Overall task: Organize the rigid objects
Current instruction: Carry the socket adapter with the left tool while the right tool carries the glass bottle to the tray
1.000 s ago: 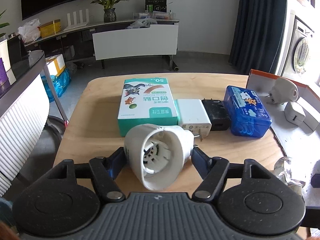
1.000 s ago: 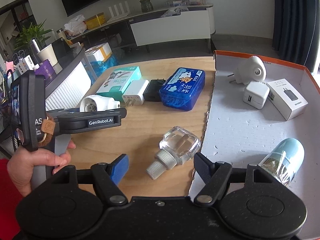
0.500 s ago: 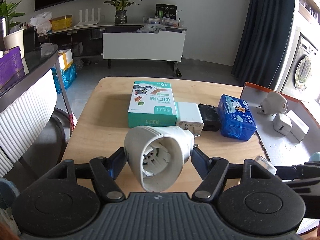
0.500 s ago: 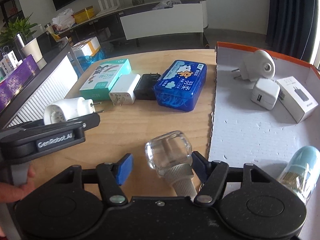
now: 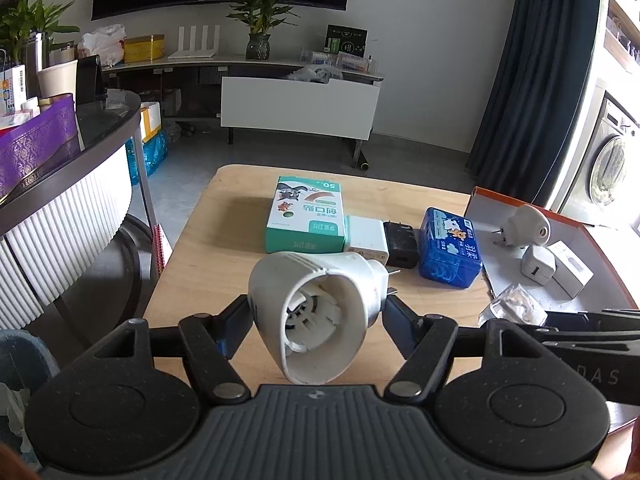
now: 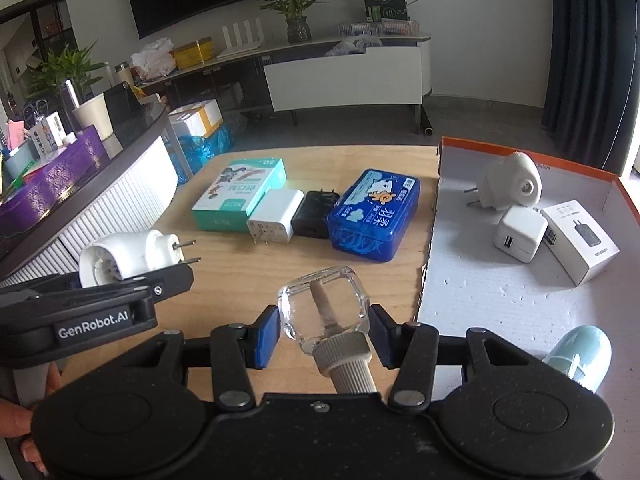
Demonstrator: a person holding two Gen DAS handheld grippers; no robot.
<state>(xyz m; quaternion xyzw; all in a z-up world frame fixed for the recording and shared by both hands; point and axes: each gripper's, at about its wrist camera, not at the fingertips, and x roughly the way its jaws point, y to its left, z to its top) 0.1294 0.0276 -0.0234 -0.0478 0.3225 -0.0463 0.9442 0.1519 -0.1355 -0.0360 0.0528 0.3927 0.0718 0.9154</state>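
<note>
Left wrist view: the left gripper (image 5: pixel 316 312) is squeezing a round white plastic plug-in heater (image 5: pixel 312 312). The right gripper (image 6: pixel 322 332) is squeezing a clear glass bottle with a ribbed cap (image 6: pixel 326 308).

both tools are matte black plastic with a faint speckle: the left gripper (image 5: pixel 316 312) and the right gripper (image 6: pixel 323 330) each have two round discs at the base, a ribbed grey centre panel, angled link bars with silver rivets and blue pads on the jaws. white "genrobot.ai" lettering runs along the left one's side. bare skin of the person's left hand (image 6: pixel 24 424) shows.
</note>
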